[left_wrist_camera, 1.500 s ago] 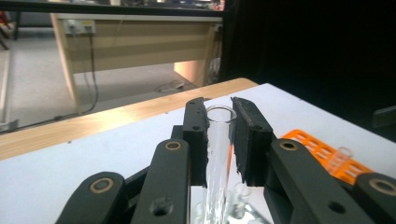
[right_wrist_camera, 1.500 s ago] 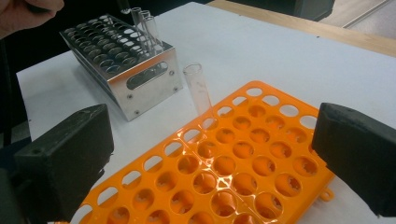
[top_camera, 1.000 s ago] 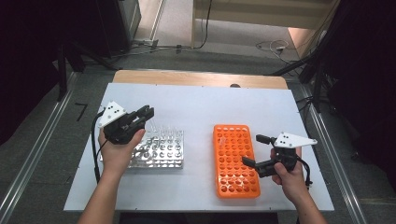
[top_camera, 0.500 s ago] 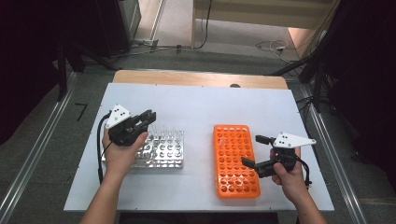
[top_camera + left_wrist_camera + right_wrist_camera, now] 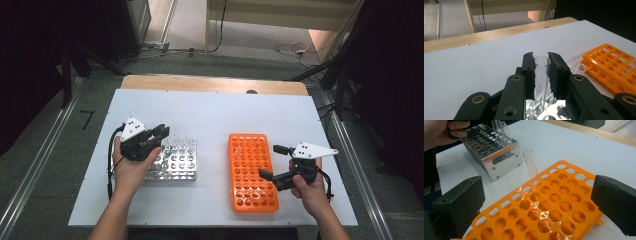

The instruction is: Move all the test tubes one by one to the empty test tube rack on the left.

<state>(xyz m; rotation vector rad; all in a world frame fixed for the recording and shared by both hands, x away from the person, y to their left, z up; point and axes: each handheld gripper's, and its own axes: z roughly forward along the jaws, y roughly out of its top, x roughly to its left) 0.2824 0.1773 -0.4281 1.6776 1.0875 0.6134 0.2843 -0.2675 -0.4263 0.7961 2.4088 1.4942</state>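
My left gripper (image 5: 541, 60) is shut on a clear glass test tube (image 5: 541, 75), held upright over the metal tube rack (image 5: 544, 111). In the high view that left gripper (image 5: 162, 132) sits at the far left corner of the metal rack (image 5: 175, 162), where several more tubes stand. An orange plastic rack (image 5: 250, 172) lies to the right. My right gripper (image 5: 270, 161) hovers at its right edge, jaws wide open and nothing between them. In the right gripper view one glass tube (image 5: 531, 166) stands in the orange rack (image 5: 544, 205) at its far edge.
The white table top (image 5: 215, 115) has bare room behind both racks and a wooden strip (image 5: 210, 84) along its far edge. The person's left hand (image 5: 441, 132) shows beside the metal rack (image 5: 499, 157). Cables trail from both grippers.
The left hand has shifted slightly right and nearer over the metal rack, still gripping the tube. The right hand has stayed where it was.
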